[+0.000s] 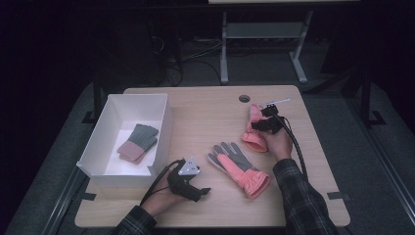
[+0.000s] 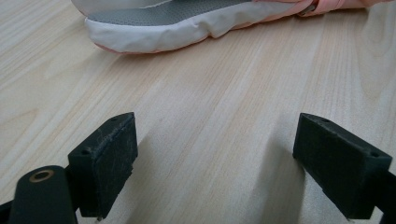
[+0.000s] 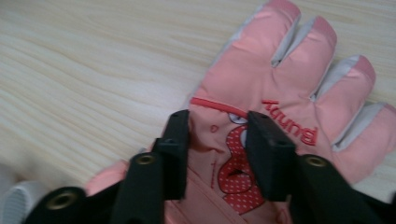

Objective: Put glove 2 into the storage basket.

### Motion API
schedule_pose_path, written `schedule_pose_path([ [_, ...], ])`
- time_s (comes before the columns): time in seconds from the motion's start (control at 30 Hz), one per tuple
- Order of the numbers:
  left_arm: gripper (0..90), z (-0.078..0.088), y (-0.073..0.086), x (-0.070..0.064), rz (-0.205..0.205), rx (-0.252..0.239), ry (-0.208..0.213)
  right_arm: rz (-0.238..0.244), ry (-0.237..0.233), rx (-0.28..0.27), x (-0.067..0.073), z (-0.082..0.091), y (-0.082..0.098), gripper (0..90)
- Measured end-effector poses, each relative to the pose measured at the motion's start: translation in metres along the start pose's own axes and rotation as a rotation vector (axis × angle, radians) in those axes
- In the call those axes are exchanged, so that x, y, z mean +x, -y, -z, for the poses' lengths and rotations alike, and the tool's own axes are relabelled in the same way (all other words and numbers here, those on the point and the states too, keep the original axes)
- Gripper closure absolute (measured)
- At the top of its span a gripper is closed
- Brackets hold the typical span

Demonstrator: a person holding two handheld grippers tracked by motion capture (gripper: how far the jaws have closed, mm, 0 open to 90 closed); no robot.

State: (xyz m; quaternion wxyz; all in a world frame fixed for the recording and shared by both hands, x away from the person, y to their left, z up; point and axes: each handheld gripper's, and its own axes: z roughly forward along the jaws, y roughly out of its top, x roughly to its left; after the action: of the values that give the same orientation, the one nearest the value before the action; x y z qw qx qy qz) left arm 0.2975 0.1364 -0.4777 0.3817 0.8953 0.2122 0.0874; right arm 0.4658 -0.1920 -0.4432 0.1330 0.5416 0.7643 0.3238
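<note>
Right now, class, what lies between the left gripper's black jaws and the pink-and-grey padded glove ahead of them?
Only bare wooden table separates the left gripper from the glove, in the left gripper view.

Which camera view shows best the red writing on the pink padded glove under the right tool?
The right gripper view: the pink padded glove lies close below the camera, back side up, so the red writing is visible. In the high view this glove is small and partly covered by the right tool.
</note>
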Motion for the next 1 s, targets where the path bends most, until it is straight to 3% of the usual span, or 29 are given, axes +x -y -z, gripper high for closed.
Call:
schedule_pose_path([
  [0.2,13.0,0.0,0.0,0.0,0.0,0.0,0.0,0.033,-0.001,0.009,0.001,-0.005,0.004,88.2],
  [0.37,13.0,0.0,0.0,0.0,0.0,0.0,0.0,0.046,-0.016,-0.001,-0.001,-0.001,0.003,89.8],
  [0.67,13.0,0.0,0.0,0.0,-0.005,0.003,-0.002,0.1,-0.091,-0.022,-0.01,0.03,0.001,90.0],
  [0.87,13.0,0.0,0.0,0.0,-0.005,0.005,-0.001,0.168,-0.156,-0.01,-0.01,0.059,0.011,89.9],
  [1.0,13.0,0.0,0.0,0.0,0.0,0.0,0.0,0.201,-0.165,0.019,-0.013,0.072,0.023,89.8],
])
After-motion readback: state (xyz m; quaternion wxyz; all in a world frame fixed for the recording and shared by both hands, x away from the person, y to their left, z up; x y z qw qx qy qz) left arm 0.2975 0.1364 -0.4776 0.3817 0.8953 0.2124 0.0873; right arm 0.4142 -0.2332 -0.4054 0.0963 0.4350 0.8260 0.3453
